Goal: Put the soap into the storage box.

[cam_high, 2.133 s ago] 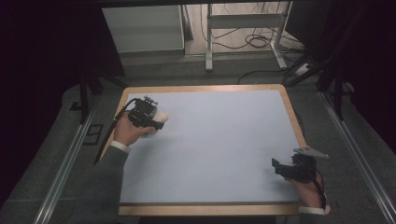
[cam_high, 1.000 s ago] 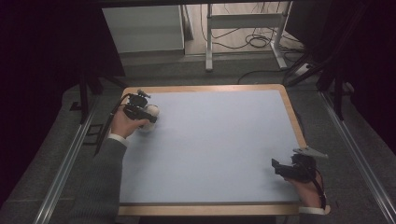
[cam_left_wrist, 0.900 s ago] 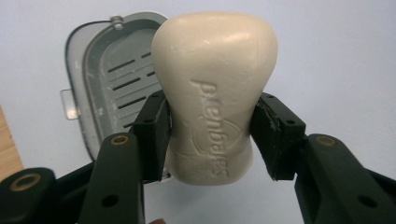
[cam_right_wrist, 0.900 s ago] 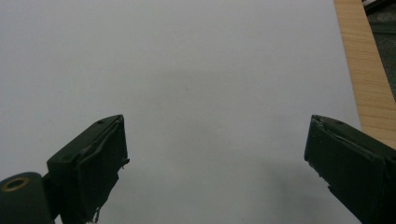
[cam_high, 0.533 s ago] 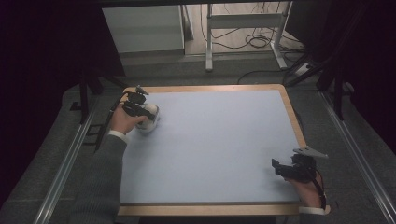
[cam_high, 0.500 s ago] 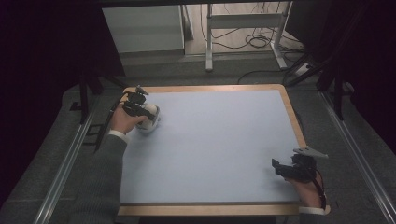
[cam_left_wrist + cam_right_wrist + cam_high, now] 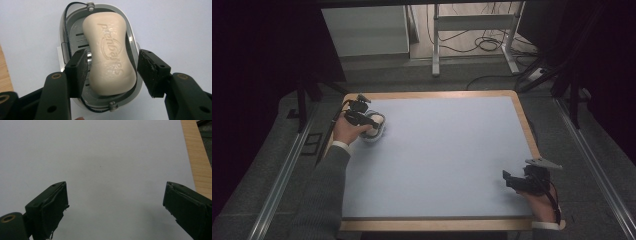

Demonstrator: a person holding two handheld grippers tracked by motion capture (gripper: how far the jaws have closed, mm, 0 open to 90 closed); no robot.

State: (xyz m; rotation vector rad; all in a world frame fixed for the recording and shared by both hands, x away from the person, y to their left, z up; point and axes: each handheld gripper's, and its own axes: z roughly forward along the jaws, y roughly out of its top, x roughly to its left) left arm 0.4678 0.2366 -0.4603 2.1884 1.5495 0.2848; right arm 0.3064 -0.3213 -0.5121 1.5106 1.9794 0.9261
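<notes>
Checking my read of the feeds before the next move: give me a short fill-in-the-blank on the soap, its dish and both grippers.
1. The bar of soap lies in a soap ____.
2. The left gripper has its jaws on either side of the soap, and they have just been ____, with gaps at both pads.
3. In the high view the soap dish sits near the table's far ____ corner.
4. The right gripper has ____ between its open jaws.

Missing words: dish; opening; left; nothing

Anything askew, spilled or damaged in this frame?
Nothing spilled. The soap bar lies slightly askew in its dish. The left gripper, its jaws just opening, straddles it without pressing. The pad on the right gripper looks frayed.
</notes>
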